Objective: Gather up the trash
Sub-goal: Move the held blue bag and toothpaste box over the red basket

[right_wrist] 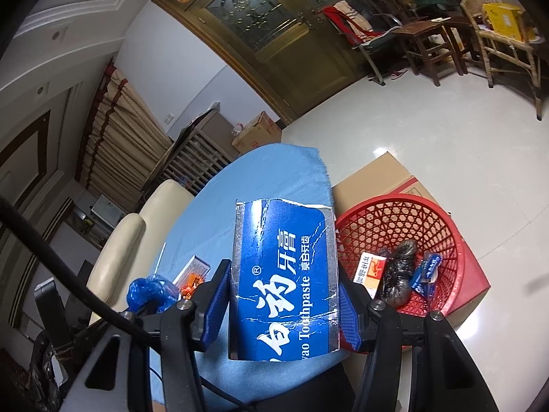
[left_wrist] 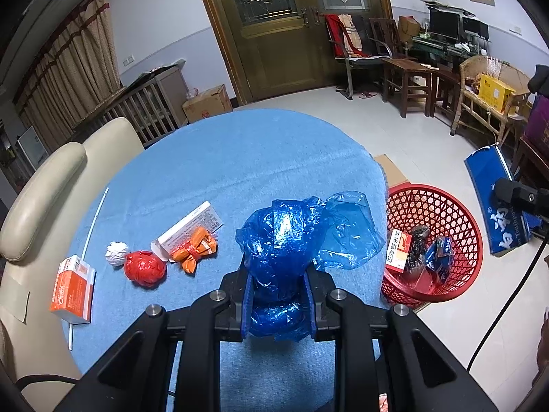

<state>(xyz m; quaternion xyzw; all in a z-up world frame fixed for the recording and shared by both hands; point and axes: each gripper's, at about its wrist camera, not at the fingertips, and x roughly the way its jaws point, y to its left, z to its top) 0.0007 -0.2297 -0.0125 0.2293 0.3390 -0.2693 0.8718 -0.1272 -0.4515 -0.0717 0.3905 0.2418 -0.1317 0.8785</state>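
My left gripper (left_wrist: 278, 288) is shut on a crumpled blue plastic bag (left_wrist: 284, 240), held over the blue-clothed round table (left_wrist: 240, 158). My right gripper (right_wrist: 283, 295) is shut on a blue toothpaste box (right_wrist: 283, 274), held beside the table near the red basket (right_wrist: 442, 237); the box also shows in the left wrist view (left_wrist: 494, 199). The red mesh basket (left_wrist: 459, 226) stands on the floor right of the table and holds a red-and-white box (left_wrist: 398, 250), a dark wad (left_wrist: 417, 247) and a blue wrapper (left_wrist: 439, 254).
On the table lie a red ball of plastic (left_wrist: 144, 267), a white paper wad (left_wrist: 116, 253), an orange wrapper (left_wrist: 194, 249), a white carton (left_wrist: 190, 228), an orange box (left_wrist: 72, 288) and a white straw (left_wrist: 96, 216). A cream chair (left_wrist: 44, 199) stands left. A cardboard box (right_wrist: 381, 175) sits under the basket.
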